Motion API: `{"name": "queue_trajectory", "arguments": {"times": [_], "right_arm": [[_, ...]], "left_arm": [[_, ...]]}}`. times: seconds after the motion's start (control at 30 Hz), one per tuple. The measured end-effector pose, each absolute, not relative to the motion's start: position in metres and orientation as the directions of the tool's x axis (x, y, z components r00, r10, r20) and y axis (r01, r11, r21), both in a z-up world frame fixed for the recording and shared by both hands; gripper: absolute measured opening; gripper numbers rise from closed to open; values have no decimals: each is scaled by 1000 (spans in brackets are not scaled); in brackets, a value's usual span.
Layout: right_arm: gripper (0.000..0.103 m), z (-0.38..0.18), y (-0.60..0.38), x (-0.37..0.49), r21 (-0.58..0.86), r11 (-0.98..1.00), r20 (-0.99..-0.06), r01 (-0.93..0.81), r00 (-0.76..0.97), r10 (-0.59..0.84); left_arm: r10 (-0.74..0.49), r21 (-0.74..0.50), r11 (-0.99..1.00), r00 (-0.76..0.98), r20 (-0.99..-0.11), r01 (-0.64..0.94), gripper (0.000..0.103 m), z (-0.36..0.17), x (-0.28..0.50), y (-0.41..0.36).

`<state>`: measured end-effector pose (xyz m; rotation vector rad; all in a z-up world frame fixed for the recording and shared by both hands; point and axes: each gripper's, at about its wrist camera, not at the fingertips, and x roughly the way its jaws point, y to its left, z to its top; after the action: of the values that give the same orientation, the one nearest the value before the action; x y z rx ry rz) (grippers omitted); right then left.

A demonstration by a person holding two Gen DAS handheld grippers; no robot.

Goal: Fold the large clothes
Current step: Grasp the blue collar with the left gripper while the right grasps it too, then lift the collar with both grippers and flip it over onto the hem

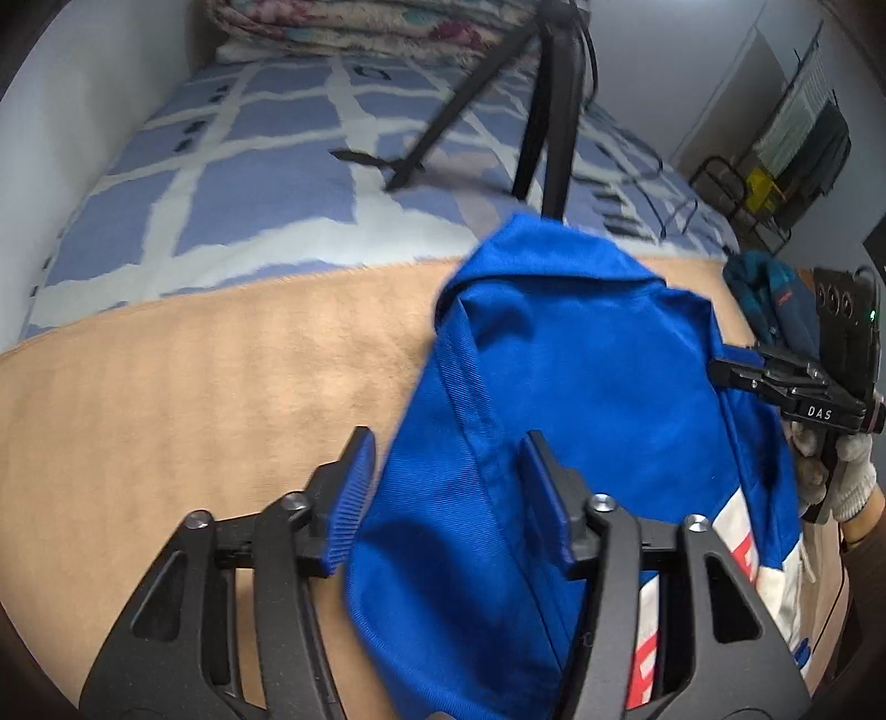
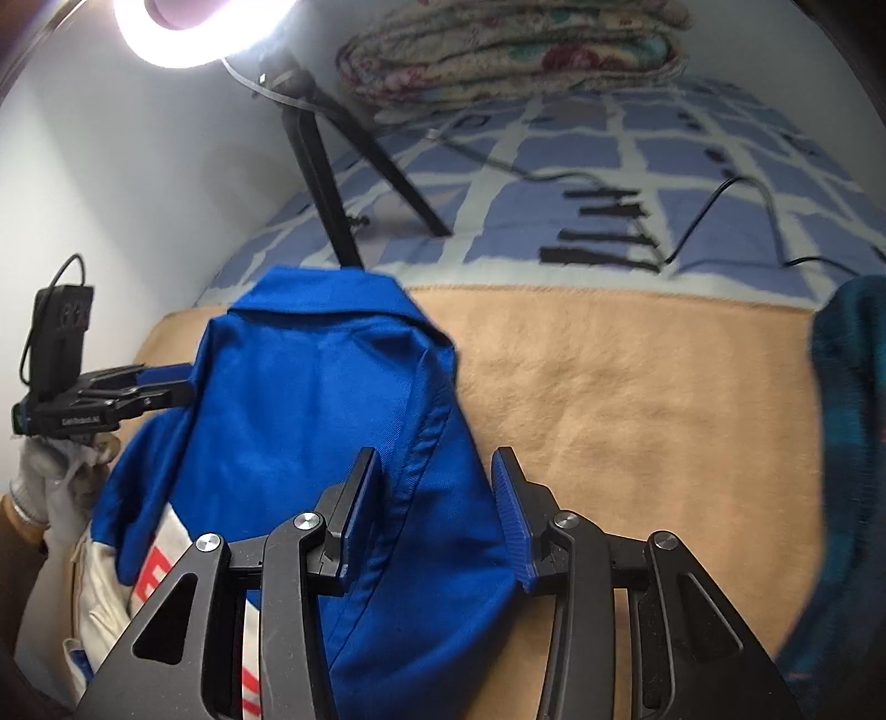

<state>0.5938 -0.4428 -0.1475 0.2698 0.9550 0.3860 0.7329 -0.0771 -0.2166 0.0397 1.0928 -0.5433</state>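
Observation:
A blue jacket [image 1: 559,387] with white and red panels lies bunched on a tan blanket [image 1: 194,399]; it also shows in the right wrist view [image 2: 310,410]. My left gripper [image 1: 443,487] is open, its jaws wide apart with the jacket's left edge between them. My right gripper [image 2: 437,509] is open too, jaws astride the jacket's right seam. Each gripper shows in the other's view, my right gripper [image 1: 736,365] at the jacket's right side and my left gripper [image 2: 171,382] at its left side.
A black tripod [image 1: 548,111] with a ring light [image 2: 199,27] stands on the blue-and-white checked bedspread [image 1: 232,166] behind the blanket. A folded floral quilt [image 2: 509,50] lies at the back. A teal garment [image 2: 853,443] lies to the right. Cables [image 2: 720,194] cross the bedspread.

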Motion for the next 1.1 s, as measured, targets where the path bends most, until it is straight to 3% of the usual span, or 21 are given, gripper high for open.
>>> {"name": "queue_trajectory", "arguments": {"times": [0.1, 0.13, 0.17, 0.2, 0.27, 0.5, 1.1], "right_arm": [[39, -150, -436, 595, 375, 899, -737, -226, 515, 437], [37, -150, -435, 594, 376, 898, -736, -230, 515, 440], [30, -151, -435, 594, 380, 896, -734, -230, 514, 444], [20, -151, -435, 594, 385, 894, -733, -227, 513, 446], [11, -149, -431, 591, 369, 901, -738, -227, 517, 432], [3, -125, -416, 577, 241, 943, -745, -229, 579, 331], [2, -21, -389, 469, 155, 954, -628, -256, 720, 296]], "left_arm": [[-374, -184, 865, 356, -856, 467, 40, -222, 731, -89], [-376, -184, 863, 356, -856, 470, 30, -222, 731, -91], [-373, -181, 866, 360, -855, 467, 17, -221, 731, -91], [-360, -168, 871, 367, -858, 462, 15, -221, 730, -92], [-336, -124, 872, 394, -856, 473, 8, -218, 723, -96], [-323, -57, 876, 494, -807, 479, 4, -187, 700, -99], [-363, -21, 879, 639, -678, 476, 3, -83, 575, -76]]}}
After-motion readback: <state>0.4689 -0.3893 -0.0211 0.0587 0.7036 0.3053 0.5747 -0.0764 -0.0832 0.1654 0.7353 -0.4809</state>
